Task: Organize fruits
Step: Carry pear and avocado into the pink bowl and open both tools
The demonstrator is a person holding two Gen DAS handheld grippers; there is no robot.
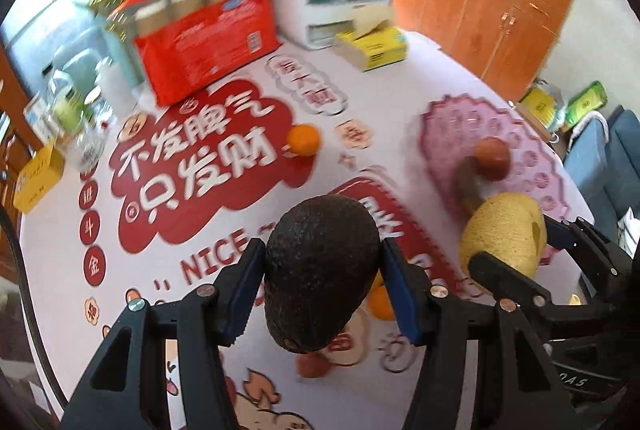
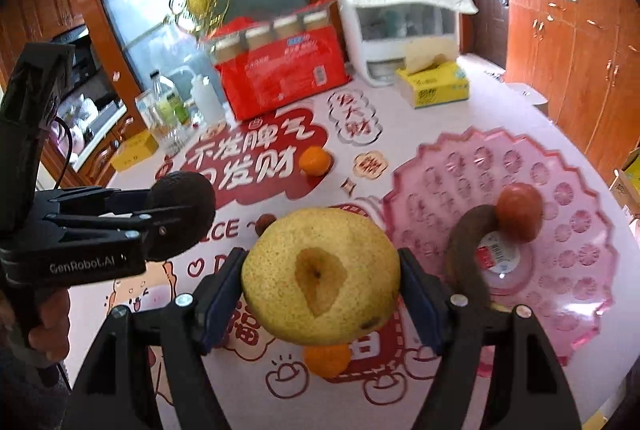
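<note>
My left gripper (image 1: 322, 270) is shut on a dark avocado (image 1: 320, 270) held above the table; it shows at the left of the right wrist view (image 2: 180, 214). My right gripper (image 2: 320, 278) is shut on a yellow pear (image 2: 320, 276), also seen in the left wrist view (image 1: 502, 230). A pink plastic plate (image 2: 560, 222) on the right holds a red apple (image 2: 520, 212) and a brown, overripe banana (image 2: 464, 254). One orange (image 2: 316, 161) lies mid-table, another (image 2: 327, 360) lies under the pear. A small red fruit (image 2: 265, 223) lies near the plate's left rim.
At the back of the table stand a red package of cups (image 2: 280, 70), a white appliance (image 2: 400, 30), a yellow tissue box (image 2: 434, 84), bottles (image 2: 168, 106) and a small yellow box (image 2: 134, 150). Wooden cabinets (image 2: 580, 70) stand on the right.
</note>
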